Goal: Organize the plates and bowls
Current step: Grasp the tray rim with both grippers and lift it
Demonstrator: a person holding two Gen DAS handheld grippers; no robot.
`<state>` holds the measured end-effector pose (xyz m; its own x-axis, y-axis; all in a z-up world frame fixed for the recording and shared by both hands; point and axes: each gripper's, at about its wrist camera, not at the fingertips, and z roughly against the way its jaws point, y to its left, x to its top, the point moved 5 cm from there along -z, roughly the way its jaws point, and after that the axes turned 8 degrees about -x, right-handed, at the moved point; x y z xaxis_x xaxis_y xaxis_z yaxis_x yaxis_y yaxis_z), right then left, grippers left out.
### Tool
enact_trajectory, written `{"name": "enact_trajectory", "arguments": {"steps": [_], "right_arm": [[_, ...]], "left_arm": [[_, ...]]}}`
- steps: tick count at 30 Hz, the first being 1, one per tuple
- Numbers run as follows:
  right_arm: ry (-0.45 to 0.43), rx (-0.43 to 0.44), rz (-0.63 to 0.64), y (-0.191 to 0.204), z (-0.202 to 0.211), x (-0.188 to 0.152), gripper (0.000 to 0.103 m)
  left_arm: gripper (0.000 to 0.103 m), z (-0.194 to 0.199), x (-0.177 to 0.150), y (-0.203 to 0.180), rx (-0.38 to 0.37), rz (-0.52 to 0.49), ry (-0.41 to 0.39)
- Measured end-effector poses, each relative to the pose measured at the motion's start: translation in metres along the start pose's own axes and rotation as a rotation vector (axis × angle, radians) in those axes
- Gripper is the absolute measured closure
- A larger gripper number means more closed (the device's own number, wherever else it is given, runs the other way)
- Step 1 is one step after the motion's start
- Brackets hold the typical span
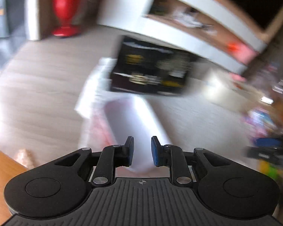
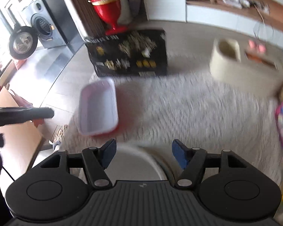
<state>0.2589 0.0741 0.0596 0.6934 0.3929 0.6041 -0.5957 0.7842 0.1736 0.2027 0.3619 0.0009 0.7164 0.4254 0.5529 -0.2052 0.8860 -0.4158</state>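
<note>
Two sets of jaws hang over a pale shaggy carpet (image 2: 198,109), the largest thing in sight and apparently the floor where the dishes lie scattered for sorting. Beyond both jaws leans a black printed cardboard box (image 2: 130,52), upright against the wall area and likely just room clutter. Ahead and left of the right gripper (image 2: 143,153) rests a white rectangular plastic tray with a red underside (image 2: 98,105), tilted on the pile, apart from any jaw. The same tray (image 1: 128,124) shows, blurred, just beyond the left gripper (image 1: 142,150) in the left wrist view. Directly below the right jaws sits a round white bowl or plate (image 2: 135,162), its rim between the pads but not pinched; these jaws stand about half open, holding nothing, probably poised for that rim. The left jaws are nearly closed with a narrow empty gap, gripping nothing, likely in transit toward the tray.
</note>
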Motion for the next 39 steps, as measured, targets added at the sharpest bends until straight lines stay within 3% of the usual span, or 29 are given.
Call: {"name": "enact_trajectory", "arguments": {"steps": [2, 5, 9, 16, 22, 25, 32, 39], "right_arm": [[0.011, -0.006, 0.043, 0.02, -0.011, 0.024, 0.036], [0.107, -0.002, 0.058, 0.055, -0.053, 0.053, 0.037], [0.225, -0.022, 0.043, 0.09, -0.118, 0.073, 0.053], [0.324, -0.074, 0.008, 0.106, -0.195, 0.08, 0.064], [0.375, -0.086, -0.011, 0.102, -0.223, 0.08, 0.079], [0.389, -0.058, -0.015, 0.105, -0.221, 0.075, 0.08], [0.295, -0.056, -0.011, 0.103, -0.173, 0.075, 0.08], [0.052, 0.053, -0.005, 0.079, -0.053, 0.069, 0.08]], "left_arm": [[0.081, -0.031, 0.007, 0.016, 0.06, 0.043, 0.031], [0.081, -0.075, 0.006, 0.033, 0.097, 0.106, 0.112], [0.081, -0.1, -0.001, 0.041, 0.164, 0.071, 0.151], [0.081, -0.109, -0.006, 0.034, 0.105, 0.04, 0.169], [0.081, -0.12, -0.008, 0.034, 0.075, 0.06, 0.216], [0.082, -0.12, -0.01, 0.039, 0.048, 0.1, 0.232], [0.082, -0.098, -0.013, 0.029, -0.105, 0.141, 0.245], [0.082, 0.01, -0.005, -0.043, -0.147, -0.056, -0.027]]}}
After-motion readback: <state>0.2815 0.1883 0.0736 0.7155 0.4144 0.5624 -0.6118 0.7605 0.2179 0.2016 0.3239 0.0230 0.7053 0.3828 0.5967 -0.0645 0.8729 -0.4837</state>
